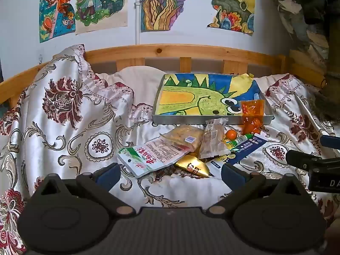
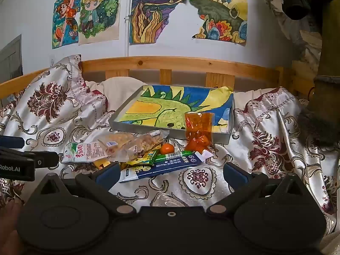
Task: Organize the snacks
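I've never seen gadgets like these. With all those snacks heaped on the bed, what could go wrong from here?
The snacks overlap in a loose heap, so closing on the white packet may drag the gold wrapper tucked under it. The orange bag leans on the tray rim and could topple if bumped. The small orange might roll across the slippery, wrinkled bedspread. Both the left gripper and the right gripper are open and hold nothing.

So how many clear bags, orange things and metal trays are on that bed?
Clear crinkly plastic snack bags: 2
Orange translucent plastic packet: 1
Small round orange fruit: 1
Grey metal tray lined with a dinosaur drawing: 1
Total: 5
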A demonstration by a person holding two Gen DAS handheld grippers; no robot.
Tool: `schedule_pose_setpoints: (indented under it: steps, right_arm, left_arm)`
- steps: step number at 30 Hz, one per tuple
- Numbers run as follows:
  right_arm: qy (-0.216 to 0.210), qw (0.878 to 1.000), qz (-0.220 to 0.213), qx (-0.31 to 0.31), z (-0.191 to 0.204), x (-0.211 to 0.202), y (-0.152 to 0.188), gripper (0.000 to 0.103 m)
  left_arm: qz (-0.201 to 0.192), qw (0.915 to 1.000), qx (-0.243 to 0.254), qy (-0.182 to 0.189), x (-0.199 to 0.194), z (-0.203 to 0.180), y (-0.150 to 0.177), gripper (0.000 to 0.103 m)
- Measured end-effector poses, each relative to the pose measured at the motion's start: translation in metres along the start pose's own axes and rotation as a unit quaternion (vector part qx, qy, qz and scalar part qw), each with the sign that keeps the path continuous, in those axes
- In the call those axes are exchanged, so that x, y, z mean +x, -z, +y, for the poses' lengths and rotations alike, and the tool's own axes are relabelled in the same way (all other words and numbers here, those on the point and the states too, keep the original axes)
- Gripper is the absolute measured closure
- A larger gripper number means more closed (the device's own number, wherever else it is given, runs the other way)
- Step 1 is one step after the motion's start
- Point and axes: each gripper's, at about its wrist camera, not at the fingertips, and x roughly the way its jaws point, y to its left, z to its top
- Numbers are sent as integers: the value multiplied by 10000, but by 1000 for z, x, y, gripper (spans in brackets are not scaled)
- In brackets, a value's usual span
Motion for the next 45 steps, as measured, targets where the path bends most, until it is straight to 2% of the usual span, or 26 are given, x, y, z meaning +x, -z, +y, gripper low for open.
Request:
schedule_pose_setpoints:
  steps: [45]
  right_arm:
    - [3,10000,42,-5,2,1,1,1]
  left_arm:
    - [33,10000,-37,25,0,0,0,0]
